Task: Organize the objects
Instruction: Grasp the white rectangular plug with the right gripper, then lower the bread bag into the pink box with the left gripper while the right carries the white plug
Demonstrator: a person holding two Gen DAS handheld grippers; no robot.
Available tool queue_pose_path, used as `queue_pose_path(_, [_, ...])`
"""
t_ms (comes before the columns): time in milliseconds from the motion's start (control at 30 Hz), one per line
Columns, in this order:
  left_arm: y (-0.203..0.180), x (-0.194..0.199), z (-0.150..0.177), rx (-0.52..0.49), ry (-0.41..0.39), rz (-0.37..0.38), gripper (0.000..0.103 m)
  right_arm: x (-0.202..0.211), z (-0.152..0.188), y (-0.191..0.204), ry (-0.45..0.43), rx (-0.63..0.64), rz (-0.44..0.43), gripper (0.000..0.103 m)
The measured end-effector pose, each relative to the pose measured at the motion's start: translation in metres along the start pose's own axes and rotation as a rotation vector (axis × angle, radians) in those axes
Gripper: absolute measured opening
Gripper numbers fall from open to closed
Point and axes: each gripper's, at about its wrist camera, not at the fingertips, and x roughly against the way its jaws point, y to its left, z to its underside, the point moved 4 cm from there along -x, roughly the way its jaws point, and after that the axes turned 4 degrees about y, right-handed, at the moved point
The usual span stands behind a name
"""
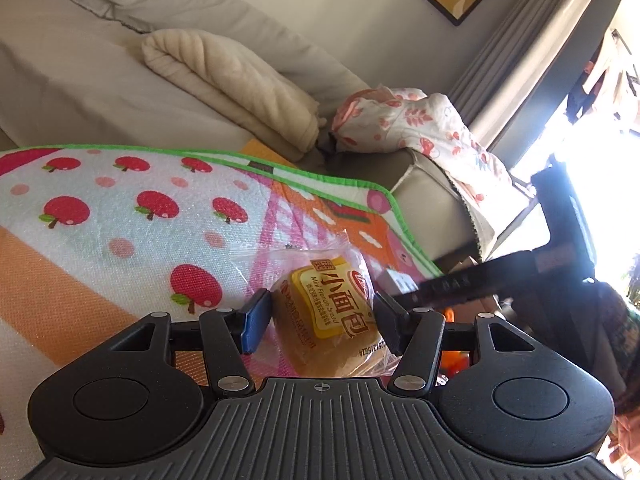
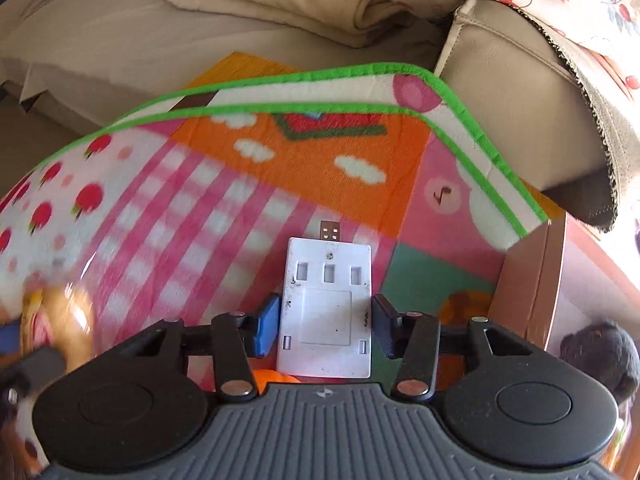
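Note:
In the left wrist view my left gripper (image 1: 320, 320) is shut on a small wrapped bread bun (image 1: 328, 320) with a yellow label, held just above the colourful play mat (image 1: 120, 220). In the right wrist view my right gripper (image 2: 326, 326) is shut on a white flat USB hub (image 2: 328, 308) whose plug points forward, held over the mat (image 2: 240, 184). The bun and left gripper show blurred at the left edge of the right wrist view (image 2: 60, 328). The right gripper's black body crosses the right of the left wrist view (image 1: 500, 272).
A beige sofa (image 1: 80, 80) with a folded cream blanket (image 1: 224, 80) and a floral cloth (image 1: 420, 128) lies behind the mat. The sofa arm (image 2: 520, 92) stands at right. A brown box wall (image 2: 532, 280) sits by the mat's right edge. An orange item (image 2: 276, 378) lies under the hub.

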Motion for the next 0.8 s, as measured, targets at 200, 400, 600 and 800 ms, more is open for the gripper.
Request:
queue_pose_path(200, [-0.008, 0.0, 0.001, -0.039, -0.012, 0.005, 0.061, 0.068, 0.062, 0.005, -0.143, -0.003, -0.03, 0.048])
queue_pose_path(400, [-0.026, 0.012, 0.003, -0.086, 0.005, 0.008, 0.061, 0.147, 0.114, -0.032, -0.313, -0.079, -0.049, 0.048])
queue_pose_path(600, [-0.09, 0.037, 0.034, -0.326, 0.107, 0.083, 0.061, 0.161, 0.202, -0.062, -0.327, -0.134, 0.041, 0.048])
queue_pose_path(800, [-0.153, 0.045, 0.081, -0.528, 0.245, 0.14, 0.061, 0.146, 0.286, -0.069, -0.312, -0.179, 0.078, 0.048])
